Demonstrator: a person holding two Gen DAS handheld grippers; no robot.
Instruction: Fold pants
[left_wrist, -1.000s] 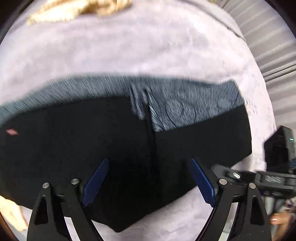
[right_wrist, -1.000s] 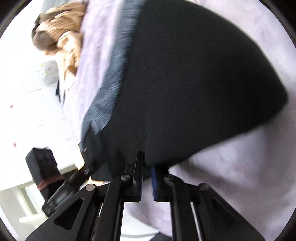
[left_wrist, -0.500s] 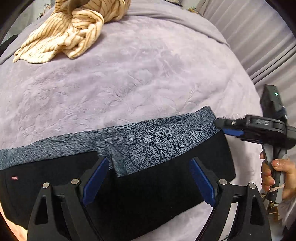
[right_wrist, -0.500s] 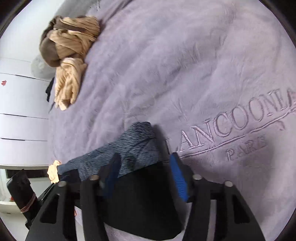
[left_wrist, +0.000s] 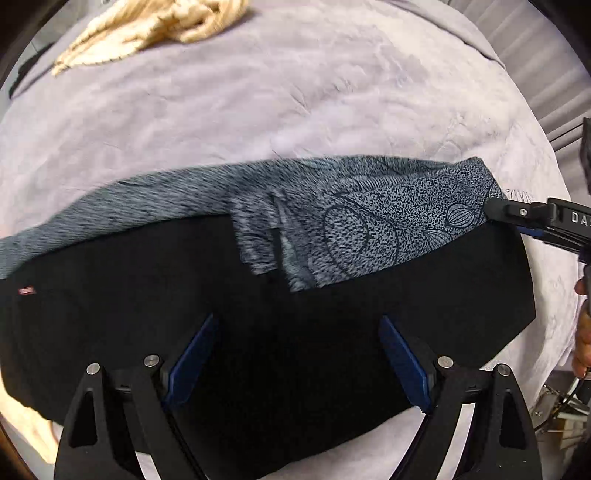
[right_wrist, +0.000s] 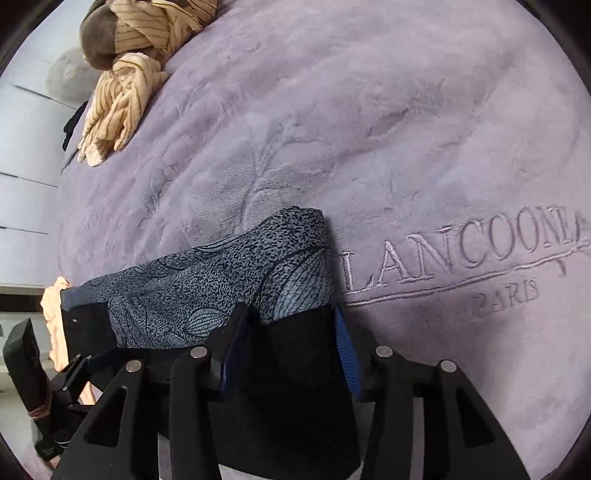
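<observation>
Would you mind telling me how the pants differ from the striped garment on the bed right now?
The pants are black with a grey patterned waistband; the striped garment is tan with thin dark stripes. The pants lie spread flat, while the striped garment sits crumpled in a heap. The pants lie under both grippers; the striped garment lies at the far edge. Both rest on the lilac bedspread.

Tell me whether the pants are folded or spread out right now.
Folded. The black pants lie doubled flat on the lilac blanket, the patterned grey waistband along the far edge.
</observation>
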